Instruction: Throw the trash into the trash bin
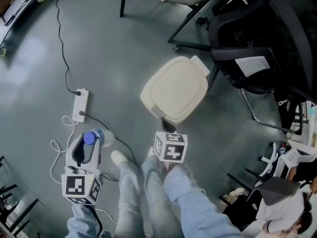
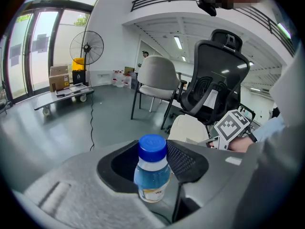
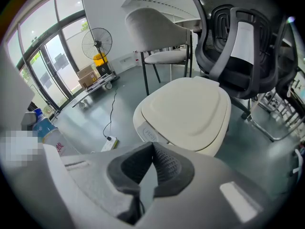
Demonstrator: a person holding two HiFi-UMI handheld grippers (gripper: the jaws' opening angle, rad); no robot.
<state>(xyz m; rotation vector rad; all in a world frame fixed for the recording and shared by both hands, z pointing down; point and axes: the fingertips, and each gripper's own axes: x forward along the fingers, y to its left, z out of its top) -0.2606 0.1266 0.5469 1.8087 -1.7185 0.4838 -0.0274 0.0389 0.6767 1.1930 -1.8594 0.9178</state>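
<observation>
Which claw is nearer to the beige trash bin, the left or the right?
Right. The right claw sits close to the near edge of the trash bin. The left claw, shut on a bottle, is farther away, to the bin's left.

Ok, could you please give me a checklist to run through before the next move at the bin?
1. Bottle held between the jaws of the left gripper: ok.
2. Blue cap on the bottle: ok.
3. Trash bin lid open: not ok, it is down.
4. Right gripper free, jaws together on nothing: ok.
5. Right gripper touching the bin's front push button: cannot tell.
</observation>
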